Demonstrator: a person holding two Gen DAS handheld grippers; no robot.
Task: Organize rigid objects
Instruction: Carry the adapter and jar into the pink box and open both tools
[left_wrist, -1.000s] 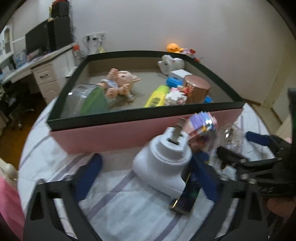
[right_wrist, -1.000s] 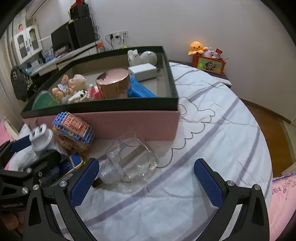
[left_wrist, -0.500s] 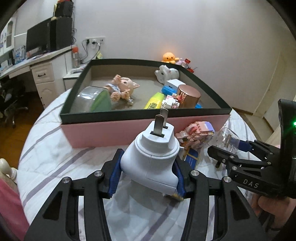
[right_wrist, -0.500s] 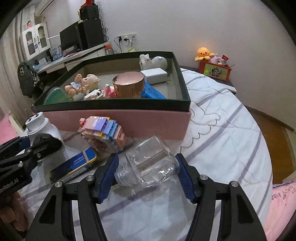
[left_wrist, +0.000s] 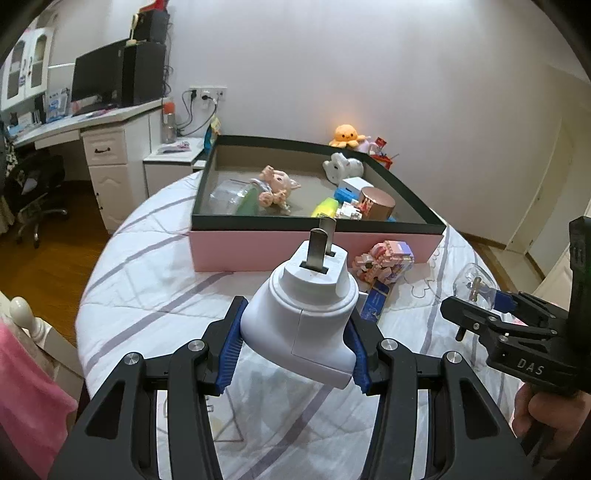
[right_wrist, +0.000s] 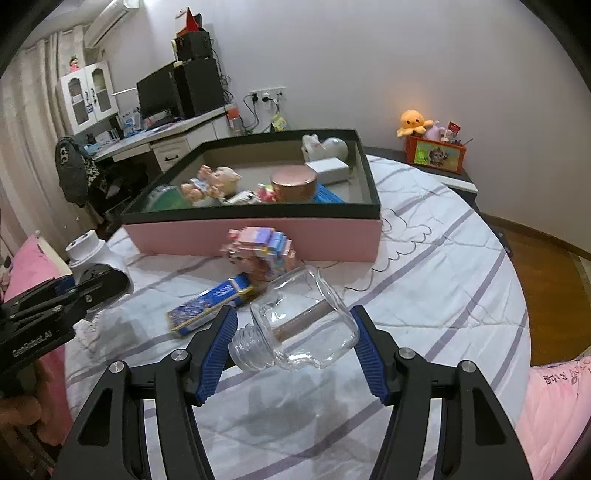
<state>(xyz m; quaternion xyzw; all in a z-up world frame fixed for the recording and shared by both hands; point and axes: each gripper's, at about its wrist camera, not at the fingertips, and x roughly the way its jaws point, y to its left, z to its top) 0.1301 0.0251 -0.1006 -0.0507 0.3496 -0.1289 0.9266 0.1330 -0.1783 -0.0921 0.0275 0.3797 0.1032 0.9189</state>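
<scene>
My left gripper (left_wrist: 295, 343) is shut on a white plug adapter (left_wrist: 306, 314), prongs pointing forward, held above the bed. My right gripper (right_wrist: 295, 338) is shut on a clear glass jar (right_wrist: 299, 325) lying sideways, also lifted; the jar also shows in the left wrist view (left_wrist: 476, 286). The pink box with a dark rim (left_wrist: 258, 243) lies ahead and holds a pig doll (left_wrist: 275, 188), a copper tin (left_wrist: 376, 203) and other toys. A brick-built toy (right_wrist: 264, 249) and a blue flat pack (right_wrist: 210, 301) lie on the bedsheet before the box.
The striped white bedsheet (right_wrist: 443, 277) covers a round bed. A desk with a monitor (left_wrist: 99, 81) stands at the left. An orange plush (right_wrist: 412, 122) sits on a red box by the far wall. Wooden floor lies at both sides.
Both grippers closed from open, the left on the plug adapter and the right on the glass jar, and both lifted their objects up and back from the bedsheet.
</scene>
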